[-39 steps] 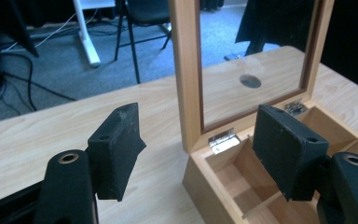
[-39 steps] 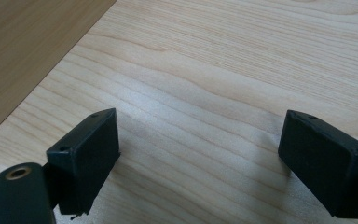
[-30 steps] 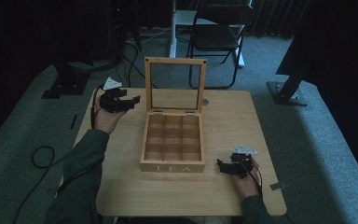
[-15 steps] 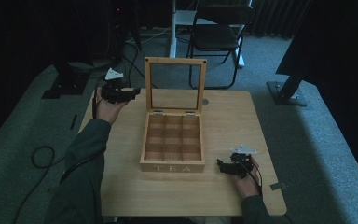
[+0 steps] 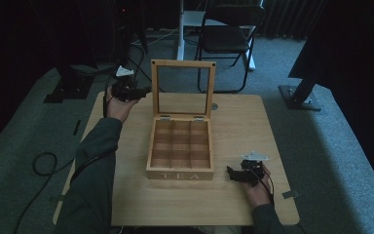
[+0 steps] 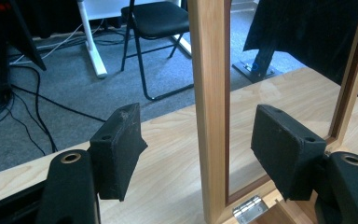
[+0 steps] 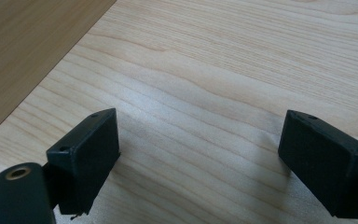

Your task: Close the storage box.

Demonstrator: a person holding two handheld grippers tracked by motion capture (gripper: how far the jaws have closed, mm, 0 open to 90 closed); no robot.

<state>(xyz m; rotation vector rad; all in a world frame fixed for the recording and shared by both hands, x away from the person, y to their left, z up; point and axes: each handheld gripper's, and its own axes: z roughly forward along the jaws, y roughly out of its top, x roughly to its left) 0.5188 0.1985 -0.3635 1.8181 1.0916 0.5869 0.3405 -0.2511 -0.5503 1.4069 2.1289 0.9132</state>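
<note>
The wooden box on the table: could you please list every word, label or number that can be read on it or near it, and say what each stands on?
"TEA" - on the front wall of the wooden box, seen in the high view.
No other text is readable: the lid frame between the left gripper's open jaws is plain wood, and the table under the right gripper bears none.

One word on the box front

The open, light wooden compartment box [image 5: 180, 146] carries the capital letters "TEA" on its front panel, facing the person; nothing else is legible.
</note>
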